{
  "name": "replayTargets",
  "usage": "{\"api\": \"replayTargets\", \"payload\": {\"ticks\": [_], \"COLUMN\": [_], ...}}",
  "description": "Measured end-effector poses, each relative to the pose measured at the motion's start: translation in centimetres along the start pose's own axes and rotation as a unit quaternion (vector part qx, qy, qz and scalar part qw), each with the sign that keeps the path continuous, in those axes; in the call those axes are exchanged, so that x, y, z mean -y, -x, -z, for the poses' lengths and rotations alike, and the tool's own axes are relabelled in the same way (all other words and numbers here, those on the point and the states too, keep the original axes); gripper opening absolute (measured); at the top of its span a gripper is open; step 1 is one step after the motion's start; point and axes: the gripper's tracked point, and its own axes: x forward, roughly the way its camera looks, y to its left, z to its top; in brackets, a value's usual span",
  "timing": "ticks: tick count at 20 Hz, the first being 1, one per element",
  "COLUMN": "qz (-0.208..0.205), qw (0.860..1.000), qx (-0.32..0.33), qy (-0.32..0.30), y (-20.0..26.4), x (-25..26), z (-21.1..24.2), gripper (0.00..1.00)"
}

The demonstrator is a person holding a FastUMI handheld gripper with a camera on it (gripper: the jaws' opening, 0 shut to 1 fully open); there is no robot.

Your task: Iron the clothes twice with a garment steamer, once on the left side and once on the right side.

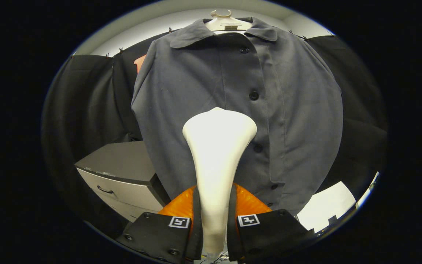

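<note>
White steamer (216,154) clamped between both gripper (214,220) fingers, head against grey shirt (288,110) front.

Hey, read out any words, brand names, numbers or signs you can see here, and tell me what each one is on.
No readable words, brands or numbers.
Gripper, shut on the white garment steamer: a square black-and-white marker beside each finger, patterns, not text.
Hanger above the grey shirt: a small label, too blurred to read.
Shirt, steamer and grey cabinet: no print visible.
</note>
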Motion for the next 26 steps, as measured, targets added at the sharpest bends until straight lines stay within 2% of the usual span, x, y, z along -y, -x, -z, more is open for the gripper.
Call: {"api": "replayTargets", "payload": {"ticks": [10, 16, 21, 26], "qz": [0.007, 0.013, 0.007, -0.004], "qw": [0.999, 0.998, 0.998, 0.999], "qx": [-0.049, -0.062, -0.063, -0.039], "qy": [-0.015, -0.009, -0.014, -0.010], "y": [-0.9, -1.0, 0.0, 3.1], "x": [1.6, 2.8, 3.1, 2.9], "z": [8.5, 11.0, 10.9, 7.1], "gripper": [0.34, 0.34, 0.34, 0.34]}}
